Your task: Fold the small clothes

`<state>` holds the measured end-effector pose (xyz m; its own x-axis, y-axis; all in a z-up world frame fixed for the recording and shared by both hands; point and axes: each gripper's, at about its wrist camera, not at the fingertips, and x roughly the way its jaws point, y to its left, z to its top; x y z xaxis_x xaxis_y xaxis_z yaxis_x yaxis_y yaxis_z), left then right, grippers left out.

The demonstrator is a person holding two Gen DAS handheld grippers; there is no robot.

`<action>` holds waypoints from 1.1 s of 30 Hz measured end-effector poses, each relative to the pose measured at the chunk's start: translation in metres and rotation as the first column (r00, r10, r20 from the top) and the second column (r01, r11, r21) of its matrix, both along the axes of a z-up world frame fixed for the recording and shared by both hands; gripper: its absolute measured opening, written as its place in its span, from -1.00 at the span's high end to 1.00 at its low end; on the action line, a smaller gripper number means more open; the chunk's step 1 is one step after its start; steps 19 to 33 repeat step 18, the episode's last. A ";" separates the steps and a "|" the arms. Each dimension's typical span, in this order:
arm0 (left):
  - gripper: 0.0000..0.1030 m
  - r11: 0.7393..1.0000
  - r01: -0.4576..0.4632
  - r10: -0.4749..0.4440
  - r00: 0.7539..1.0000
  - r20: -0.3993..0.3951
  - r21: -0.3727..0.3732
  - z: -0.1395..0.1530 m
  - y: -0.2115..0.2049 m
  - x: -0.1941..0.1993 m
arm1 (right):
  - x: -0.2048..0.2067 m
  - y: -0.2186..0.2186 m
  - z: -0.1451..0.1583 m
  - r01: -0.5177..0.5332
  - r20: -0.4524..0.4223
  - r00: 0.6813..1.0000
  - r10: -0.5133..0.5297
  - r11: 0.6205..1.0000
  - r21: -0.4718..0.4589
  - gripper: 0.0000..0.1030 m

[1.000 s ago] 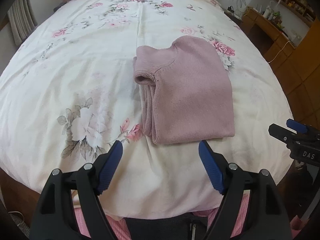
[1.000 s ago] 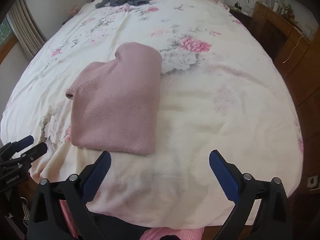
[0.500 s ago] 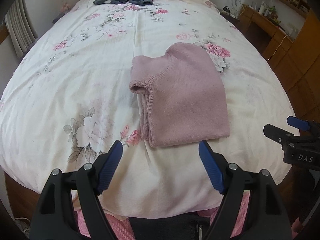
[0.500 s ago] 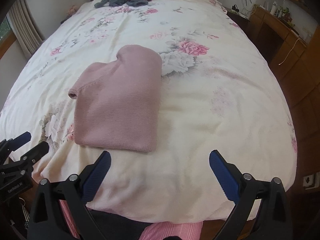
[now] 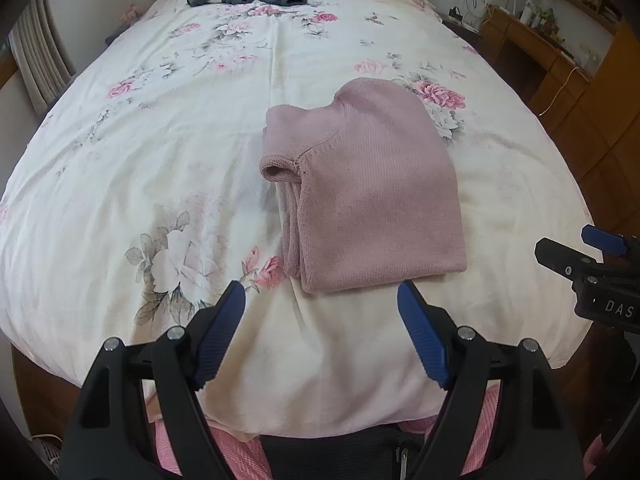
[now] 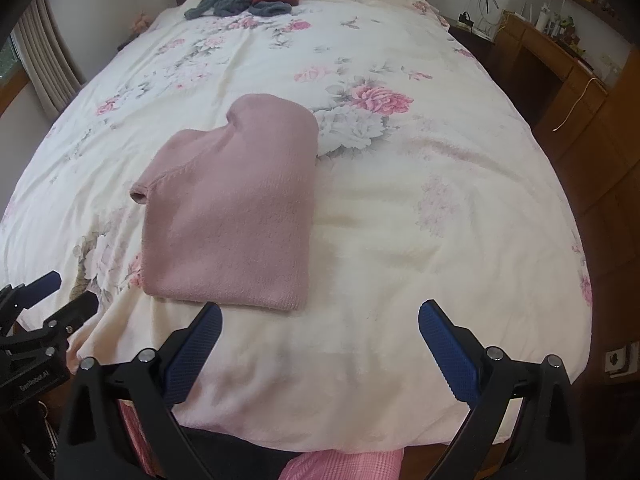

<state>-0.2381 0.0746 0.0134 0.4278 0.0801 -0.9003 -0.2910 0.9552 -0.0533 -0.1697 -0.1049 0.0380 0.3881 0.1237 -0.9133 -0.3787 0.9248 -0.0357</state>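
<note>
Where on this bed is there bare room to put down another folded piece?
Bare bedspread lies right of the folded pink sweater, out to the bed's edge, and between it and the grey and red clothes pile by the headboard. The near edge is crowded by both open grippers.

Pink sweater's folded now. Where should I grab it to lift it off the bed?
Take the pink sweater by its near folded hem, coming in low from the bed's foot. That edge lies straight and stacked, closest to both open grippers, left and right; one at each near corner probably keeps the fold.
</note>
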 end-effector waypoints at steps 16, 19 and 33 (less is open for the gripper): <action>-0.51 1.000 0.005 -0.005 1.000 0.007 0.022 0.002 -0.004 0.000 | 0.005 -0.003 -0.003 0.019 -0.005 1.000 -0.019 1.000 -0.012 -0.92; -0.51 1.000 0.006 -0.006 1.000 0.007 0.024 0.003 -0.004 0.001 | 0.006 -0.003 -0.003 0.021 -0.004 1.000 -0.021 1.000 -0.011 -0.92; -0.51 1.000 0.006 -0.006 1.000 0.007 0.024 0.003 -0.004 0.001 | 0.006 -0.003 -0.003 0.021 -0.004 1.000 -0.021 1.000 -0.011 -0.92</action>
